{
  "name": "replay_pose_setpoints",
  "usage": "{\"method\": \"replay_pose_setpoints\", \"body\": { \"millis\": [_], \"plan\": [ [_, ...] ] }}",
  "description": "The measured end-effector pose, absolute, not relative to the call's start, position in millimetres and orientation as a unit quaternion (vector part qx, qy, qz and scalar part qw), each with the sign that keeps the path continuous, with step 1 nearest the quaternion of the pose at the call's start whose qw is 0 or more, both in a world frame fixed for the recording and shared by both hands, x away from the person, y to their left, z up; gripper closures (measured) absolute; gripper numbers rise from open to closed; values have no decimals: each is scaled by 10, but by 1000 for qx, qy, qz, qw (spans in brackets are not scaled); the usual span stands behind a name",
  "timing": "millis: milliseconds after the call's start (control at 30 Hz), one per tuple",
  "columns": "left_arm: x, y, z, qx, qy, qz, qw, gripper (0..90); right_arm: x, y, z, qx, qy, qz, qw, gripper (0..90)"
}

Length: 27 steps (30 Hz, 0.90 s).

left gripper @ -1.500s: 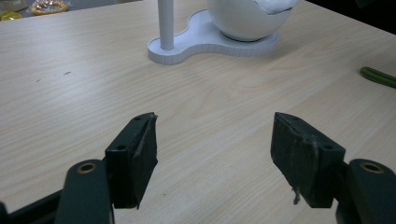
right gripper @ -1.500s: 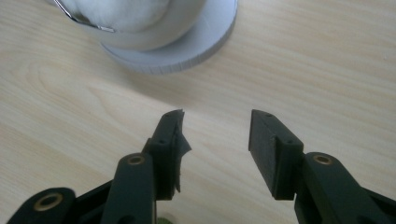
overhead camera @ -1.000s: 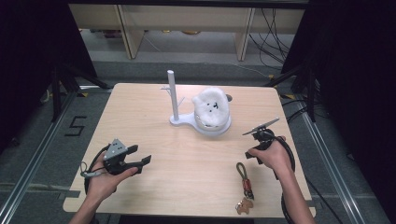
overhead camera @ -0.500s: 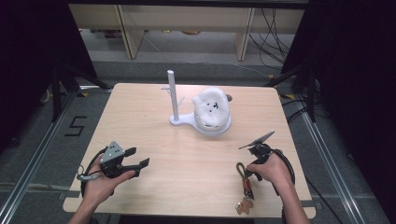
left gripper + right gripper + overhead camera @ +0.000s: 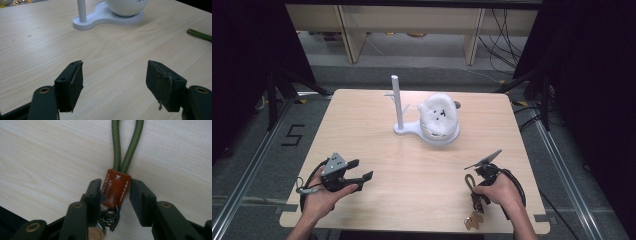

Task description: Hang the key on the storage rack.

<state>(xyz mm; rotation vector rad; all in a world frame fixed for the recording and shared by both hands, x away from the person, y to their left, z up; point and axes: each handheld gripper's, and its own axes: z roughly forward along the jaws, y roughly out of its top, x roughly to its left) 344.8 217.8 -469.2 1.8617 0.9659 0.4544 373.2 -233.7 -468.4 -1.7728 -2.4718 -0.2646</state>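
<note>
The right gripper (image 5: 115, 195), jaws just closing, is bracketing the keychain's stiff brown leather tab (image 5: 115, 188), apparently unclamped; the best hold beside limp green cord (image 5: 126, 147) and loose rings.

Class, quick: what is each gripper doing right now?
Left gripper: open, holding nothing.
Right gripper: fingers have been closing around the brown leather tab; firm grip cannot be told.

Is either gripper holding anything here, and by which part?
The right gripper, jaws just closing, brackets the keychain's brown leather tab; grip unclear. The left gripper holds nothing.
</note>
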Motion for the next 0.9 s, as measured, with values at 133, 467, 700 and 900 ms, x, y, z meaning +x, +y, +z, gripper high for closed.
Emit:
{"method": "replay_pose_setpoints", "body": {
  "millis": [133,467,700,900],
  "plan": [
    [3448,2173,-4685,763,397,188,473,295,3749,-2337,-4702,-588,-803,-86,51,674],
    [3444,2160,-4699,765,394,186,475,296,3744,-2291,-4744,-587,-805,-78,44,684],
    [3447,2154,-4690,766,393,186,474,297,3750,-2214,-4739,-585,-807,-66,45,738],
    [3449,2145,-4700,765,393,183,476,298,3719,-2252,-4714,-575,-812,-94,41,788]
  ]
}}
